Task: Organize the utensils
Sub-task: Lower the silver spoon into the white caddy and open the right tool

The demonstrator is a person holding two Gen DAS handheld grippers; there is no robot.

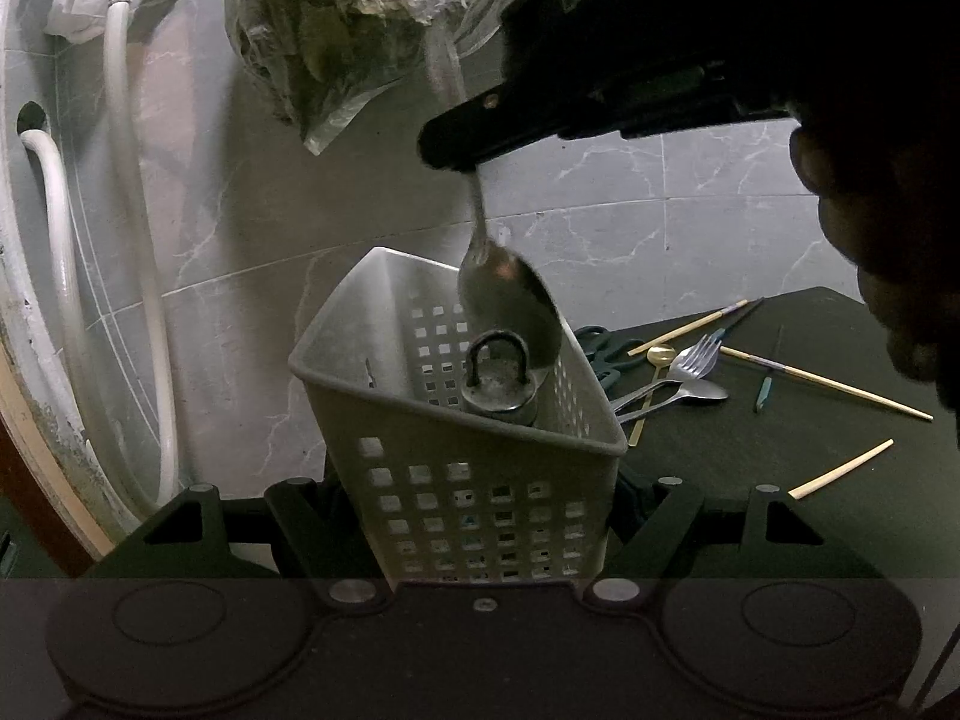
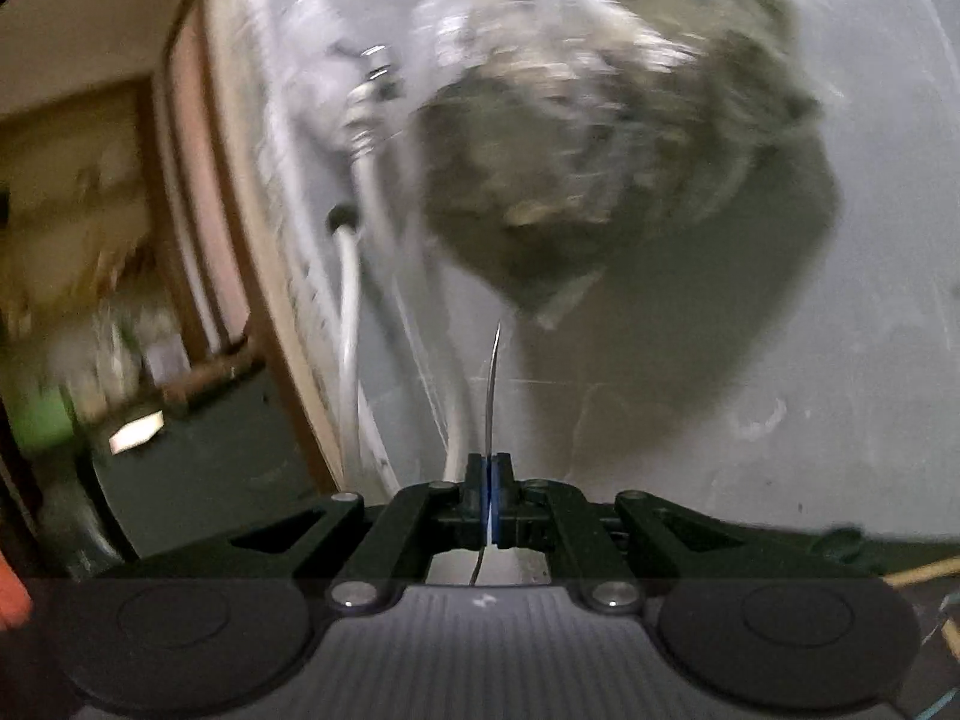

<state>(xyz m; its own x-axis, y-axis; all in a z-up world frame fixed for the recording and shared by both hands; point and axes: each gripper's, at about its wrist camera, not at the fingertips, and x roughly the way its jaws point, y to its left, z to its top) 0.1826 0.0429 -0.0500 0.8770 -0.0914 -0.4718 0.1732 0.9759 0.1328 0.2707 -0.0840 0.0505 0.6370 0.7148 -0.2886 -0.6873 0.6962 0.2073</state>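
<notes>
My left gripper [image 1: 480, 507] is shut on a white perforated utensil basket [image 1: 420, 480] and holds it upright, close to the camera. A metal padlock [image 1: 499, 381] sits inside the basket. From the upper right, my right gripper [image 1: 456, 147] hangs over the basket, shut on the handle of a steel spoon [image 1: 510, 306]. The spoon's bowl points down and dips into the basket just behind the padlock. In the blurred right wrist view the right gripper [image 2: 491, 480] pinches the thin spoon handle [image 2: 492, 384], seen edge-on.
On the dark table [image 1: 750, 456] to the right lie a fork [image 1: 690, 360], another spoon [image 1: 696, 393], a gold spoon [image 1: 659, 354], scissors [image 1: 600, 348] and several chopsticks [image 1: 828, 384]. A plastic bag [image 1: 336, 18] and white hoses [image 1: 132, 240] hang on the grey tiled wall behind.
</notes>
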